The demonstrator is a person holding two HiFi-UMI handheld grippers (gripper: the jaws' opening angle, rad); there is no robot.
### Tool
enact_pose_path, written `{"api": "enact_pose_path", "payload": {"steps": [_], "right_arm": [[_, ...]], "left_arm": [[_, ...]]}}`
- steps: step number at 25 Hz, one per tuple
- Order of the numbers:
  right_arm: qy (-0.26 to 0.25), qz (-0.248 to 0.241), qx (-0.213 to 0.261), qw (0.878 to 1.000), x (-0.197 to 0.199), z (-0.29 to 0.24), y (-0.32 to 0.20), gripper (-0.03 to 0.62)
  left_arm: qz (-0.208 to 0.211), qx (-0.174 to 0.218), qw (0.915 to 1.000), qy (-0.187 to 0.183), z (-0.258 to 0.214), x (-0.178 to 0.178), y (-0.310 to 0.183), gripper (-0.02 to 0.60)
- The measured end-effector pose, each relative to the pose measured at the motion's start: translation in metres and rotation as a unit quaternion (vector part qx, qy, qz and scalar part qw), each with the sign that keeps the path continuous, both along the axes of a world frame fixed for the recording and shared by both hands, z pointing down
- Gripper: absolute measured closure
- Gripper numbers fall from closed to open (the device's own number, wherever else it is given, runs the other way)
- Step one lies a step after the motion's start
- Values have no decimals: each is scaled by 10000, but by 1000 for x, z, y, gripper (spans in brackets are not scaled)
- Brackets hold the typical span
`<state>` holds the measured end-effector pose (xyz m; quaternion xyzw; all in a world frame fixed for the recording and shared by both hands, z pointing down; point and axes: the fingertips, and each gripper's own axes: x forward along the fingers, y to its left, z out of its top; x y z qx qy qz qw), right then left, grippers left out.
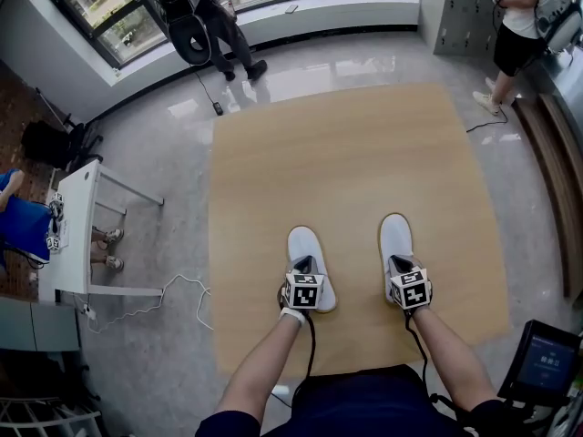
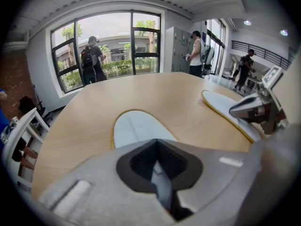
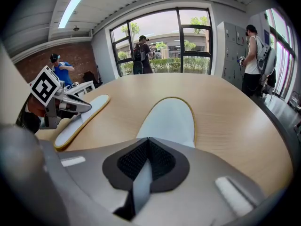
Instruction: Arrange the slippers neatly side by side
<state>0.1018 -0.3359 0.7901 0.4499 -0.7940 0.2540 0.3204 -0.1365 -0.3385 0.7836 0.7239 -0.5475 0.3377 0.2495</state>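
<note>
Two white slippers with yellow-edged soles lie on the wooden table (image 1: 346, 144), toes pointing away from me, roughly parallel with a gap between them. My left gripper (image 1: 305, 266) is at the heel of the left slipper (image 1: 305, 244), shut on its heel edge; a thin pale strip shows between the jaws (image 2: 160, 173). The left slipper's toe (image 2: 134, 128) stretches ahead. My right gripper (image 1: 400, 264) is shut on the heel of the right slipper (image 1: 395, 235), whose toe (image 3: 169, 119) lies ahead of that gripper (image 3: 142, 173). Each gripper view shows the other slipper (image 2: 221, 105) (image 3: 82, 117) alongside.
The table's near edge is just behind both grippers. A white desk (image 1: 77, 235) and a floor cable (image 1: 173, 289) are at the left, and a screen device (image 1: 547, 362) is at the lower right. People stand by the window (image 1: 205, 21) and at the far right (image 1: 519, 25).
</note>
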Motion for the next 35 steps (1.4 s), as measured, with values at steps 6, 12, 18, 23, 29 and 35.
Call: {"api": "enact_pose_path", "payload": {"steps": [6, 12, 18, 23, 29, 35], "right_arm": [[-63, 57, -47, 10000, -8, 3, 19, 583], [114, -72, 77, 9999, -29, -6, 55, 583], [106, -231, 45, 9997, -34, -9, 83, 583], [-79, -221, -142, 9996, -40, -12, 106, 583], [-58, -387, -108, 9992, -47, -14, 121, 583], [-163, -311, -157, 9993, -54, -15, 124, 583]], "left_arm": [[199, 105, 9997, 13, 6, 31, 26, 578], [563, 133, 9983, 78, 2, 53, 67, 578], [847, 97, 9963, 136, -1, 76, 104, 578], [926, 67, 9956, 160, -6, 84, 125, 578], [971, 44, 9951, 164, -8, 85, 133, 578], [936, 37, 9954, 195, -10, 84, 129, 578]]}}
